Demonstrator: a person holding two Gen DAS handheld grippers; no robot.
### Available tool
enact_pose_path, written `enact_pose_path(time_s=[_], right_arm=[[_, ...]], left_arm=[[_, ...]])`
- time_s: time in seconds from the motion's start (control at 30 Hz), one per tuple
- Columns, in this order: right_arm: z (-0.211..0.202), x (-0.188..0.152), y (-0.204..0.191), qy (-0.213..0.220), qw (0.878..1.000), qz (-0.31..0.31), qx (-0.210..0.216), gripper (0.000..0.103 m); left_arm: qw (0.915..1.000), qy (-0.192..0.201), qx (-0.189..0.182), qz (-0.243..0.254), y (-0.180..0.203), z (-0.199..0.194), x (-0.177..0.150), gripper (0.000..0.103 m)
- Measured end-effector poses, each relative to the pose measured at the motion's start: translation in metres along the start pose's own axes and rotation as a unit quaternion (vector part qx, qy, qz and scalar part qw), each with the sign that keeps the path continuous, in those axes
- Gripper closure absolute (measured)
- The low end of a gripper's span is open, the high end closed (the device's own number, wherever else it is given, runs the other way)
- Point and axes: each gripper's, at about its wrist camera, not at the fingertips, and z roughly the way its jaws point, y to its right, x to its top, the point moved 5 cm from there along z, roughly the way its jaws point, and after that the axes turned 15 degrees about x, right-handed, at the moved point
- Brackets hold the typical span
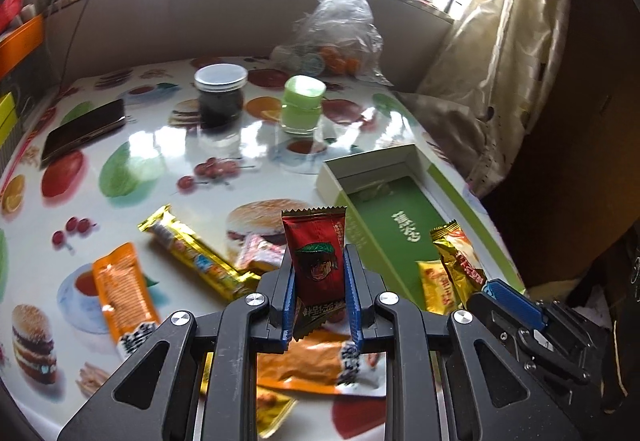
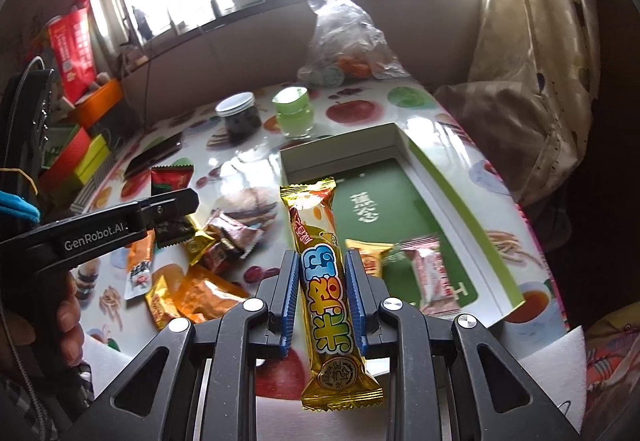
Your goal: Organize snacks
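Observation:
My left gripper (image 1: 319,261) is shut on a red snack packet (image 1: 318,261), held upright above the table; the packet also shows in the right wrist view (image 2: 172,179). My right gripper (image 2: 322,261) is shut on a long gold snack bar (image 2: 328,281), held just in front of the open green box (image 2: 472,201). The box (image 1: 332,173) holds a pink packet (image 2: 430,273) and a yellow packet (image 2: 370,259). Loose snacks lie on the table: a gold bar (image 1: 196,255), orange packets (image 1: 120,289), small pink and brown packets (image 2: 232,237).
On the fruit-print table (image 1: 140,161) stand a dark jar (image 1: 220,97), a green cup (image 1: 302,105), a phone (image 1: 84,131) and a clear bag of oranges (image 1: 340,33). A curtain (image 1: 500,61) hangs at the right. Coloured boxes (image 2: 80,157) sit at the left.

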Motion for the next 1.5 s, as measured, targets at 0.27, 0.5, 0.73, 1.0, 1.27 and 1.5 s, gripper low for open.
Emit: enact_pose_path(time_s=[0.27,0.5,0.73,1.0,1.27,1.5], right_arm=[[-0.006,0.001,0.028,0.006,0.999,0.020,-0.027,0.081],[-0.005,-0.002,0.054,0.003,0.998,0.039,-0.049,0.081],[0.002,-0.007,0.068,-0.008,0.997,0.042,-0.065,0.081],[0.004,-0.007,0.071,-0.008,0.997,0.037,-0.074,0.081],[0.006,-0.007,0.072,-0.006,0.996,0.032,-0.077,0.081],[0.005,-0.006,0.071,-0.005,0.997,0.028,-0.071,0.081]], left_arm=[[0.9995,-0.010,-0.027,0.011,0.027,0.010,0.007,0.081],[0.9983,-0.018,-0.050,0.021,0.053,0.020,0.013,0.081],[0.9969,-0.032,-0.059,0.041,0.077,0.032,0.010,0.081],[0.9954,-0.051,-0.060,0.054,0.092,0.045,0.001,0.081],[0.9945,-0.060,-0.051,0.069,0.102,0.052,-0.005,0.081],[0.9934,-0.072,-0.047,0.076,0.106,0.058,-0.009,0.081]])
